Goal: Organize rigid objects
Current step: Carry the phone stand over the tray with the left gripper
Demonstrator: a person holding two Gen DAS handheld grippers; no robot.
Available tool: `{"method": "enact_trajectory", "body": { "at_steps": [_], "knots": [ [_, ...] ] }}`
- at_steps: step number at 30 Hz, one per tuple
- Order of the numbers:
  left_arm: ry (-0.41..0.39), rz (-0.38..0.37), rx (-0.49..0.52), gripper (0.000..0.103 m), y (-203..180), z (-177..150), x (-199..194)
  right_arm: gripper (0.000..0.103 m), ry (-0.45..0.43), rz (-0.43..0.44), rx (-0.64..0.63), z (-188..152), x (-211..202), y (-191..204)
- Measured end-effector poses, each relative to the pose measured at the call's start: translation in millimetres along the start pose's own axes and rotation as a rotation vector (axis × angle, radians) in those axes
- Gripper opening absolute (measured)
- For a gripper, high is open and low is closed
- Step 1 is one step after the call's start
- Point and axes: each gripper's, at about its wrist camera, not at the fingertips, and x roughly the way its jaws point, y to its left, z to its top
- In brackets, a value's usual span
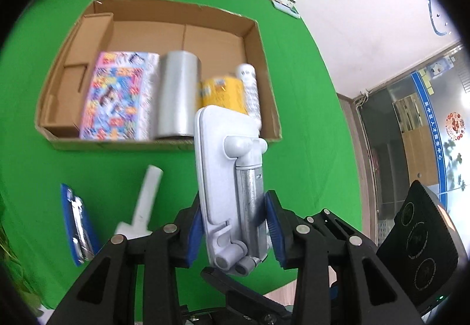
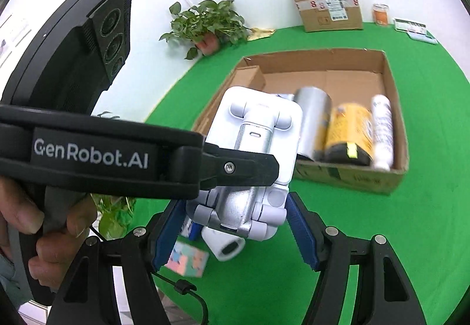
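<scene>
I've got the folding phone stand (image 1: 232, 187) clamped between my left gripper's (image 1: 236, 232) blue pads, held in the air over the green table (image 1: 296, 107) just short of the open cardboard box (image 1: 264, 107). My right gripper (image 2: 235, 232) has its pads on either side of the stand's hinge end; whether they actually press it I cannot tell, as a gap seems to show on the right side.

The risks, as I judge them. My left grip sits low, near the hinge knuckles, with the long flat plate standing up beyond the pads, so the stand could pivot or slip out if I swing it fast. The hinge may also fold under the squeeze and shift the load. And the box is crowded along its near wall: a colourful printed pack (image 1: 117, 96), a clear film roll (image 1: 177, 93), a yellow can (image 1: 223, 93) and a white tube (image 1: 249, 90) lie side by side. Dropping the stand on top could knock the roll or the can rolling; the bare floor at the back looks safer.

The stand itself is pale grey-white plastic with a silvery metal arm folded flat against the plate, rounded joints at both ends, smooth and hard.
</scene>
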Motion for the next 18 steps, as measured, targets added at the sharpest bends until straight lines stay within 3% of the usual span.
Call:
{"method": "enact_trajectory", "body": {
  "at_steps": [11, 18],
  "knots": [
    [0.021, -0.037, 0.002, 0.037, 50.6, 53.5, -1.4, 0.066, 0.059, -0.036, 0.037, 77.2, 75.1, 26.2],
    [0.044, -0.109, -0.005, 0.037, 101.4, 96.1, 3.0, 0.066, 0.092, -0.082, 0.063, 119.9, 124.0, 43.5]
  ]
}}
